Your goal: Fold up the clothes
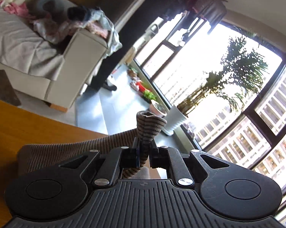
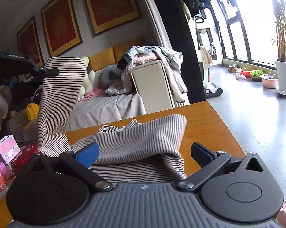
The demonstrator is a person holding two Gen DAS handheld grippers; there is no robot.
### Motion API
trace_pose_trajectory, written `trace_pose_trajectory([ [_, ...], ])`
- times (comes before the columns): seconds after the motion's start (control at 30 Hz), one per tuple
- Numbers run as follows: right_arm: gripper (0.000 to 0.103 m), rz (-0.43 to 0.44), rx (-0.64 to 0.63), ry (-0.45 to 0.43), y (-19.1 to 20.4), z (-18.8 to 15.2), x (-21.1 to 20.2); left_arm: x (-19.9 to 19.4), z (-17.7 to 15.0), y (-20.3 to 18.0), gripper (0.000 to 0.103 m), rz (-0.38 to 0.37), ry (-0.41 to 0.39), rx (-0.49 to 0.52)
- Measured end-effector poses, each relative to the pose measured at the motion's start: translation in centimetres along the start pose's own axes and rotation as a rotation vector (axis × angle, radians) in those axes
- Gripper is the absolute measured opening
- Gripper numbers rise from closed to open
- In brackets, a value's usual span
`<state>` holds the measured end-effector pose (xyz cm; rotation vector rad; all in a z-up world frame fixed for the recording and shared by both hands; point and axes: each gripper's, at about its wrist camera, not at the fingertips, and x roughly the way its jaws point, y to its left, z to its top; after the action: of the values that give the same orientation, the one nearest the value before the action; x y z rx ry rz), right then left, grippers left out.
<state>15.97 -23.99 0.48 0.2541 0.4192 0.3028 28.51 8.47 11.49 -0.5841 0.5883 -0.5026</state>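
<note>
The striped garment point(image 2: 135, 138) is lying partly bunched on the wooden bench point(image 2: 205, 125), while one end of it is being held up off the surface in a tall column at the left of the right wrist view. The left hand-held gripper point(image 1: 143, 152) is pinching that raised end, its jaws pressed together on a rolled fold of the striped cloth that is sticking up beyond the fingertips. The right hand-held gripper point(image 2: 144, 152) is hovering low over the near edge of the garment with its jaws spread wide and nothing between them; its blue pads point(image 2: 87, 154) are sitting just above the fabric.

The folding is looking to be at an early stage: the cloth is still rumpled, with no flat, squared fold showing, so smoothing and the main folds are probably still to come.

Beyond the bench, a sofa point(image 2: 152, 83) with a grey cover is carrying a heap of more clothes point(image 2: 152, 55) on its arm. Framed pictures point(image 2: 59, 26) are hanging on the wall, and a potted plant point(image 2: 284, 74) is standing by the large windows.
</note>
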Motion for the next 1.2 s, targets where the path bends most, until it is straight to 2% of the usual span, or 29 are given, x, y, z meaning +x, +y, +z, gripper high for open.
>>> trace_pose_trajectory([
  [0.07, 0.103, -0.016, 0.011, 0.002, -0.6, 0.1, -0.3, 2.4, -1.3, -0.2, 0.01, -0.036, 0.054, -0.014],
  [0.17, 0.1, -0.033, 0.016, 0.012, -1.1, 0.4, -0.2, 4.1, -3.1, 0.0, 0.022, -0.054, 0.104, -0.024],
  [0.23, 0.092, -0.038, 0.018, 0.023, -1.2, 0.9, 0.3, 3.4, -4.2, 0.3, 0.035, -0.044, 0.097, 0.014],
  [0.27, 0.09, -0.038, 0.023, 0.029, -1.2, 1.3, 0.6, 2.9, -4.7, 0.6, 0.046, -0.033, 0.088, 0.036],
  [0.3, 0.086, -0.039, 0.027, 0.035, -1.2, 1.6, 0.9, 2.2, -5.1, 0.8, 0.055, -0.015, 0.072, 0.051],
  [0.33, 0.084, -0.028, 0.039, 0.042, -1.2, 2.1, 1.5, 1.4, -5.5, 1.3, 0.057, 0.005, 0.062, 0.058],
  [0.43, 0.068, 0.011, 0.078, 0.071, -0.6, 3.5, 3.6, 0.0, -7.9, 2.2, 0.068, 0.094, 0.065, 0.119],
  [0.5, 0.061, -0.012, 0.051, 0.11, 0.1, 3.4, 5.5, -0.7, -9.9, 2.7, 0.073, 0.162, 0.077, 0.174],
  [0.57, 0.061, -0.039, 0.02, 0.15, 0.9, 3.2, 7.4, -0.9, -12.2, 2.5, 0.079, 0.238, 0.084, 0.283],
  [0.63, 0.061, -0.065, -0.01, 0.19, 1.7, 3.0, 9.3, -1.0, -14.5, 2.2, 0.089, 0.311, 0.082, 0.389],
  [0.67, 0.061, -0.079, -0.031, 0.208, 2.1, 2.6, 10.1, -1.0, -15.5, 2.0, 0.098, 0.342, 0.078, 0.429],
  [0.7, 0.06, -0.089, -0.053, 0.223, 2.5, 2.4, 10.6, -0.8, -16.1, 1.7, 0.099, 0.363, 0.075, 0.448],
  [0.77, 0.043, -0.101, -0.107, 0.233, 3.6, 2.3, 11.2, -0.5, -17.0, 2.1, 0.103, 0.395, 0.089, 0.44],
  [0.83, 0.011, -0.099, -0.161, 0.233, 4.6, 2.8, 11.3, -0.5, -17.3, 2.4, 0.103, 0.415, 0.091, 0.426],
  [0.9, 0.01, -0.068, -0.189, 0.197, 5.0, 4.7, 10.9, -0.7, -17.1, 2.6, 0.103, 0.424, 0.082, 0.408],
  [1.0, 0.009, -0.065, -0.234, 0.114, 5.5, 7.6, 10.1, -0.9, -17.2, 2.7, 0.103, 0.425, 0.08, 0.399],
  [1.1, 0.009, -0.101, -0.258, 0.053, 5.1, 9.9, 9.9, -1.0, -17.1, 2.9, 0.103, 0.414, 0.078, 0.389],
  [1.2, 0.009, -0.141, -0.235, 0.058, 3.4, 10.3, 10.7, -1.3, -17.3, 2.9, 0.103, 0.407, 0.074, 0.379],
])
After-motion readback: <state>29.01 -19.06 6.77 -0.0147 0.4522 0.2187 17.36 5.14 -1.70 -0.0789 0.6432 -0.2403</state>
